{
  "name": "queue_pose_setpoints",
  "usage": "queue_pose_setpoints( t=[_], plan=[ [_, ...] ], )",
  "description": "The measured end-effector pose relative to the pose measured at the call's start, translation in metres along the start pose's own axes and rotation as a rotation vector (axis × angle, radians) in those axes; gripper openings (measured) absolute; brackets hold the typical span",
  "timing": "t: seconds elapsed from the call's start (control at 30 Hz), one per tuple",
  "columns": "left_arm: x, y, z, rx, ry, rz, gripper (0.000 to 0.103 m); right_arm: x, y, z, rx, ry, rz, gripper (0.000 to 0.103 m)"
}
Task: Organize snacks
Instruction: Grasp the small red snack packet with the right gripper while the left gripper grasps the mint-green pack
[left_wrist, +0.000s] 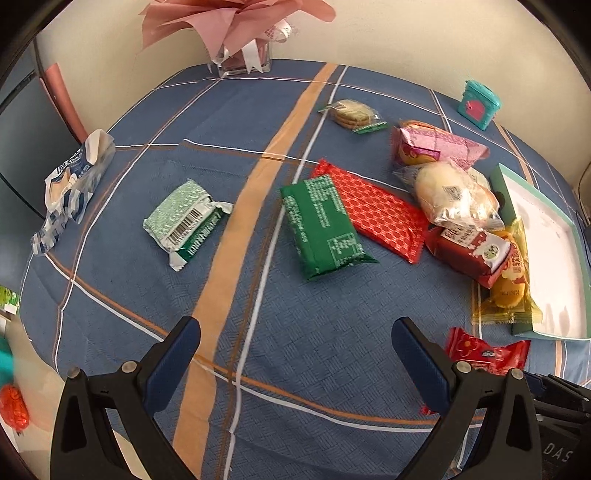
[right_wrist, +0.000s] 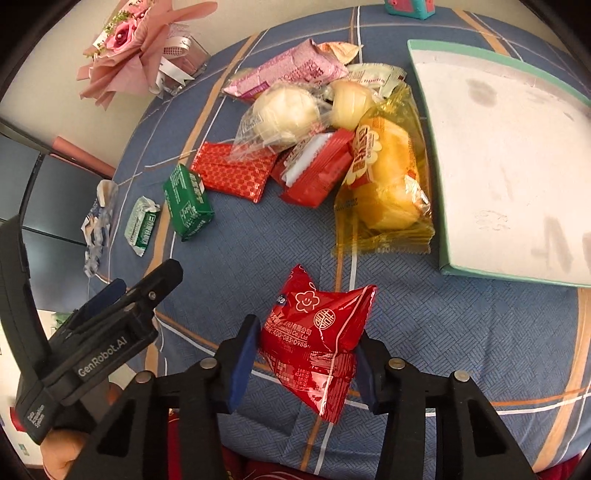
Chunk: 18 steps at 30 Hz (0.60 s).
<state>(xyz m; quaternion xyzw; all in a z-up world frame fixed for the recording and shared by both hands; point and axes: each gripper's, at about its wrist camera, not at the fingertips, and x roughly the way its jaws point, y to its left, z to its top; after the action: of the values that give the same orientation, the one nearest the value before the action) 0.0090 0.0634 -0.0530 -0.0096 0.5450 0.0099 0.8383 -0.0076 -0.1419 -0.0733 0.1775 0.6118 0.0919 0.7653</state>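
My right gripper (right_wrist: 308, 332) is shut on a shiny red snack packet (right_wrist: 314, 314), its blue pads pressing both sides just above the blue checked cloth (right_wrist: 461, 325). The same packet (left_wrist: 487, 354) shows at the lower right of the left wrist view. My left gripper (left_wrist: 295, 325) hangs open over bare cloth with nothing between its fingers; it also appears at the left of the right wrist view (right_wrist: 144, 277). A white tray with a teal rim (right_wrist: 498, 147) lies to the right, nothing in it. A pile of snacks lies beside it: a yellow cake pack (right_wrist: 384, 184), white buns (right_wrist: 284, 114) and a red pack (right_wrist: 317, 173).
A green packet (left_wrist: 321, 225), a red patterned packet (left_wrist: 376, 210), a green-white packet (left_wrist: 184, 218) and a blue-white wrapper (left_wrist: 70, 188) lie spread over the cloth. A cookie pack (left_wrist: 354, 112), a small teal box (left_wrist: 478, 103) and a pink bouquet (left_wrist: 236, 22) stand farther back.
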Motion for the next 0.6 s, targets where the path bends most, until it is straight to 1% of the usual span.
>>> queue_pose_setpoints(
  t=[0.13,0.23,0.37,0.43,0.5,0.6],
  plan=[
    [0.0,0.01,0.004,-0.016,-0.001,0.007,0.103,-0.012,-0.001,0.002,-0.005,-0.028,0.013,0.049],
    [0.0,0.019,0.01,-0.027,-0.003,0.006,0.103,-0.027,0.002,0.006,-0.023,-0.089,0.022,0.049],
    [0.002,0.033,0.025,-0.056,-0.008,0.017,0.102,-0.047,0.008,0.014,-0.055,-0.185,-0.017,0.049],
    [0.004,0.041,0.032,-0.08,-0.01,0.015,0.1,-0.052,0.009,0.02,-0.057,-0.21,-0.015,0.049],
    [0.01,0.053,0.041,-0.121,-0.003,0.017,0.096,-0.055,0.012,0.026,-0.061,-0.237,-0.039,0.049],
    [0.018,0.067,0.051,-0.167,0.012,0.023,0.095,-0.064,0.014,0.034,-0.073,-0.278,-0.075,0.049]
  ],
)
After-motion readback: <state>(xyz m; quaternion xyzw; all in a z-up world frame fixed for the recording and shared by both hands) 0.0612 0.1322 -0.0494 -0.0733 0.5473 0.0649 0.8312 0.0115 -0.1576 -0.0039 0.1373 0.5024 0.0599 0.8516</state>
